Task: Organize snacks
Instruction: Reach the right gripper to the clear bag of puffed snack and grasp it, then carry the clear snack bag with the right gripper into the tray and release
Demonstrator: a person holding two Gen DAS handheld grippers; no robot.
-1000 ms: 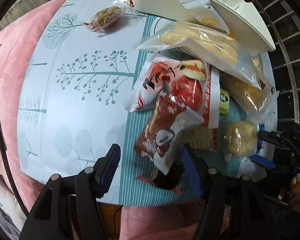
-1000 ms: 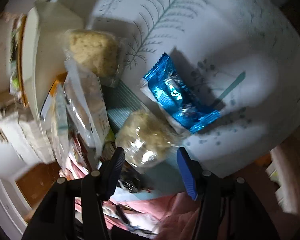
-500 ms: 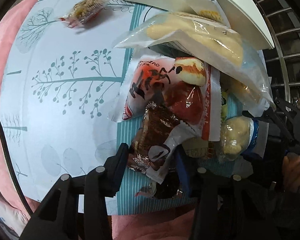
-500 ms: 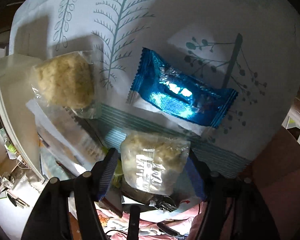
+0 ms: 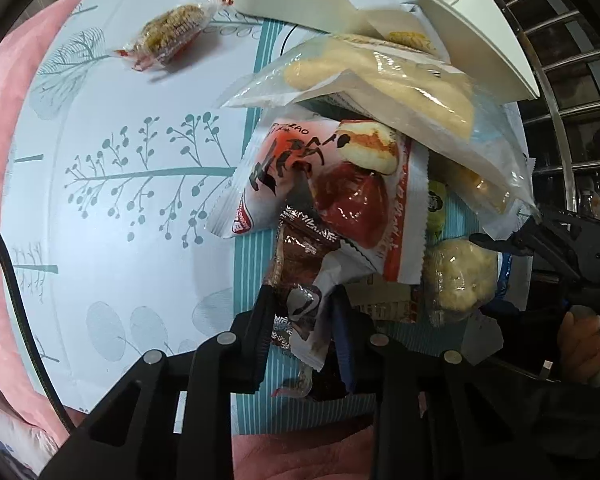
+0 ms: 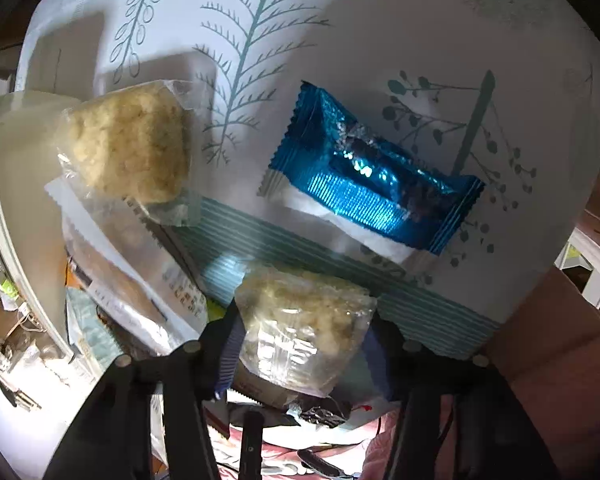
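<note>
On the patterned tablecloth (image 5: 112,216) most snacks lay unsorted — little looked done. Closing, the left gripper (image 5: 304,308) pinched a brown packet (image 5: 300,264); the right gripper (image 6: 304,340), also closing, squeezed a clear-wrapped puffed cake (image 6: 300,320).

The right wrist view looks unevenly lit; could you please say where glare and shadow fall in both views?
Right wrist view: glare on the blue foil packet, broad shadow across the tablecloth. Left wrist view: even light, small highlights on the red snack packet, fisheye bending at the edges.

Two wrist fisheyes, steeply downward, close over the table
Both views share the puffed-rice cake packet (image 5: 458,276) (image 6: 304,328)
</note>
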